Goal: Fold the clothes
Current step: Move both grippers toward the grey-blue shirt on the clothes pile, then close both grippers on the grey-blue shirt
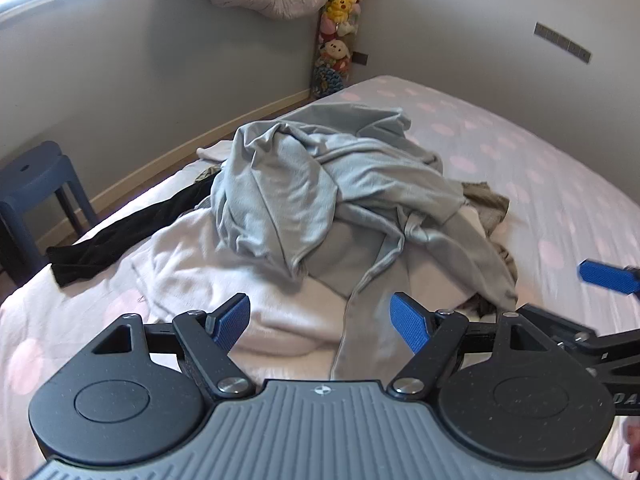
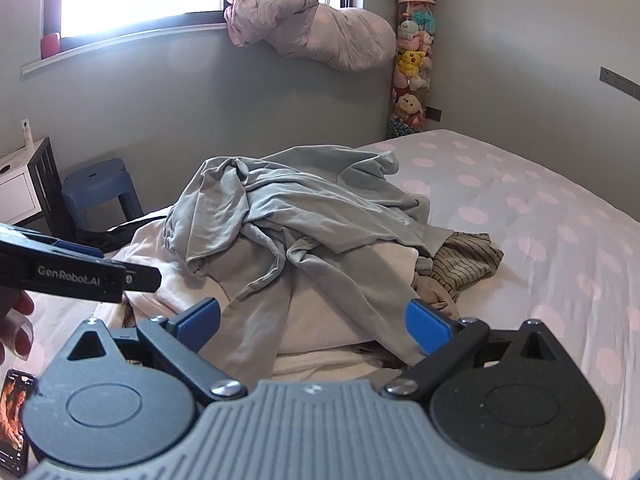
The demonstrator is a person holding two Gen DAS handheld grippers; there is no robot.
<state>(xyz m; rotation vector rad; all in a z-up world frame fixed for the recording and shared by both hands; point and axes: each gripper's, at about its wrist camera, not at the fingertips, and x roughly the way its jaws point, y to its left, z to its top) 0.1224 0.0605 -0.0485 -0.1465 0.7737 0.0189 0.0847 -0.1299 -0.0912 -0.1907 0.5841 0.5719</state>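
Observation:
A heap of clothes lies on the bed [image 1: 540,168]. A crumpled light grey-blue garment [image 1: 320,184] lies on top, over a white garment [image 1: 192,264]. It shows in the right wrist view too [image 2: 304,216]. A black garment [image 1: 128,228] stretches to the left and a brown striped one [image 2: 464,260] pokes out on the right. My left gripper [image 1: 320,324] is open and empty, just short of the heap's near edge. My right gripper [image 2: 316,326] is open and empty, also at the near edge. One right gripper finger [image 1: 608,276] shows at the left view's right side.
A blue stool [image 1: 36,176] and a white bedside cabinet [image 2: 20,184] stand left of the bed. A tall tube of plush toys [image 2: 412,64] stands in the corner. A rolled pink quilt [image 2: 320,28] hangs off the windowsill. A phone [image 2: 14,420] lies at the bed's near left.

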